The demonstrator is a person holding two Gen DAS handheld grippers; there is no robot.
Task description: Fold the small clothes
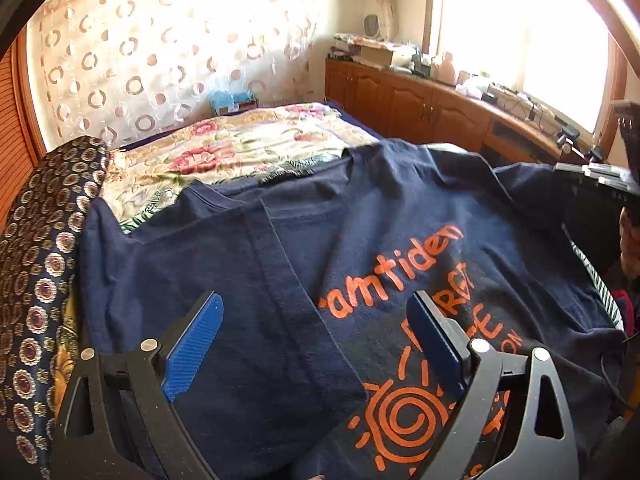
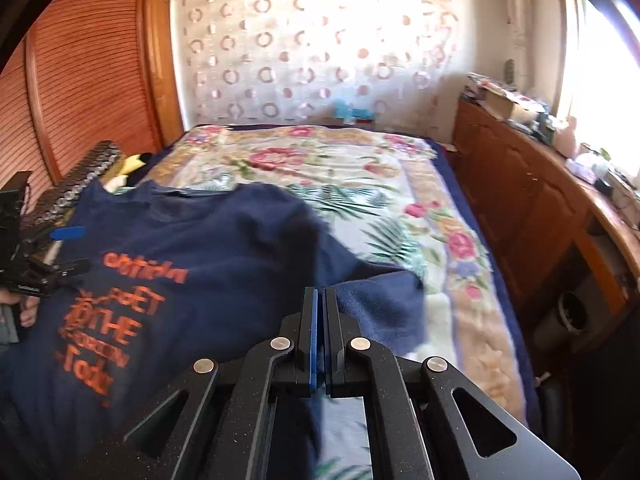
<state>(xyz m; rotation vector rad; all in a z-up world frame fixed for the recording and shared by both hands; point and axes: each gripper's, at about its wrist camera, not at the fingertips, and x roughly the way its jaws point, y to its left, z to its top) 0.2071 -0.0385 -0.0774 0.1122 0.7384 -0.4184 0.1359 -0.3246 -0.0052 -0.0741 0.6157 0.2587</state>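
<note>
One side of the T-shirt [image 1: 304, 264] lies folded over its print. The left claw [image 1: 316, 344] hovers spread above it; the right claw [image 2: 319, 340], pressed together, pinches the other side, not yet folded.

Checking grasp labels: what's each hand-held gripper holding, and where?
Right hand-held gripper: shut on the T-shirt, at its side edge. Left hand-held gripper: open, holding nothing.

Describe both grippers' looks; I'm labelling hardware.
Left gripper: matte black linkage arms, silver round rivets, triangular cutouts, ribbed blue pads. Right gripper: same black frame, silver rivets, cutouts and a blue pad. No cables or sleeves visible.
</note>
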